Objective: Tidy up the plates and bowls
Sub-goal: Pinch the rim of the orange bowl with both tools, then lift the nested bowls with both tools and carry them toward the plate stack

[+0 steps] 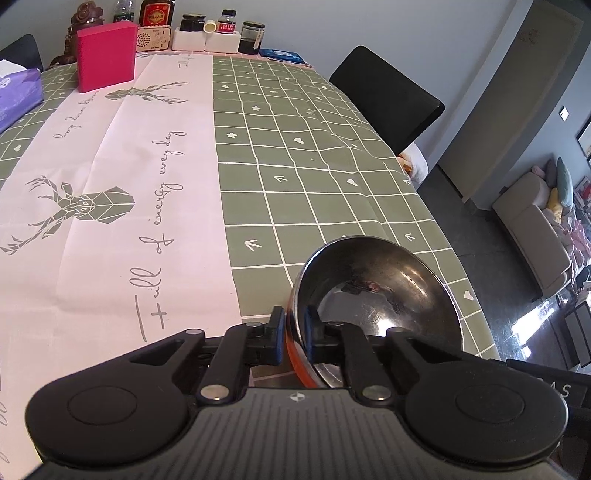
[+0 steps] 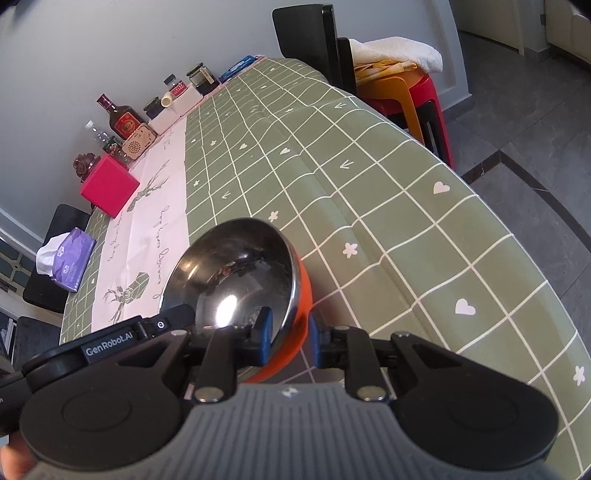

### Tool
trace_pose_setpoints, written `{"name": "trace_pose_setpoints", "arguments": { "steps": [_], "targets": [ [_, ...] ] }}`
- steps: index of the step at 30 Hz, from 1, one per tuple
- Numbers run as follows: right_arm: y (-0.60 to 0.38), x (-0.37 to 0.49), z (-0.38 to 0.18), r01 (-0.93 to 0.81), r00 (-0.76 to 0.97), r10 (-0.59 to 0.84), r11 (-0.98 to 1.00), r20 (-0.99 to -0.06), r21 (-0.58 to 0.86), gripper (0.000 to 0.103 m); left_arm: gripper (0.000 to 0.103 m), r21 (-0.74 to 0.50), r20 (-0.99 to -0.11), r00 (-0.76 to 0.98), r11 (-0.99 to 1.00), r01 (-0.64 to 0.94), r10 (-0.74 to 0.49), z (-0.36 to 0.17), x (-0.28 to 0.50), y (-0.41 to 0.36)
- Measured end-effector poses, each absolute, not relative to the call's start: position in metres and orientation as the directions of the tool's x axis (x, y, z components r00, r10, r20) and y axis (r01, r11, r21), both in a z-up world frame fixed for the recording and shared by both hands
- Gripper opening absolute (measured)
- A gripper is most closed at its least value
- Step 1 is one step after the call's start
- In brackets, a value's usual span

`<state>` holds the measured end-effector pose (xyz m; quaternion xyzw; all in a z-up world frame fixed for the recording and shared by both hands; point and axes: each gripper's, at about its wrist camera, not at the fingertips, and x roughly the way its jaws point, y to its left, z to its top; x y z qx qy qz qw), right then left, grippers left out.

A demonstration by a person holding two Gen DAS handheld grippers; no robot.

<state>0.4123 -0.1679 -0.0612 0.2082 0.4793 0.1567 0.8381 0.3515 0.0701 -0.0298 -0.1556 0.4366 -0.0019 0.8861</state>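
Observation:
A steel bowl (image 1: 380, 291) with an orange outside sits tilted on the green checked tablecloth (image 1: 295, 166) near the table's right edge. My left gripper (image 1: 295, 332) is shut on the bowl's left rim, with one pad inside and one outside. In the right wrist view the same bowl (image 2: 236, 266) has its right wall pinched by my right gripper (image 2: 290, 330), one finger inside the steel hollow and one against the orange outside. The left gripper's black body (image 2: 110, 345) shows at the bowl's opposite side. The bowl holds nothing.
A pink box (image 1: 105, 55), a purple tissue pack (image 1: 18, 92) and several jars and bottles (image 1: 221, 26) line the far side. A black chair (image 1: 384, 96) stands at the right edge, with stacked red and orange stools (image 2: 406, 92) beyond it.

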Motion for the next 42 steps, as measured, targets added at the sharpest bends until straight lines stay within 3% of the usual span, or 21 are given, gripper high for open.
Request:
{"name": "trace_pose_setpoints", "arguments": {
  "steps": [10,29,42],
  "targets": [
    [-0.171,0.406,-0.053,-0.061,0.515,0.445,0.871,-0.733,0.487,0.012,0.011,-0.238,-0.761,0.64,0.963,-0.123,-0.106,-0.015,0.337,0.059],
    [-0.185,0.308,0.017,-0.188,0.598,0.572,0.781,-0.562,0.595,0.012,0.011,-0.16,-0.656,0.755,0.976,-0.148,0.007,0.089,0.238,0.049],
    [-0.192,0.246,0.025,-0.267,0.566,0.632,0.748,-0.529,0.608,0.011,0.014,-0.191,-0.658,0.753,0.97,-0.153,-0.011,0.082,0.16,0.058]
  ]
}}
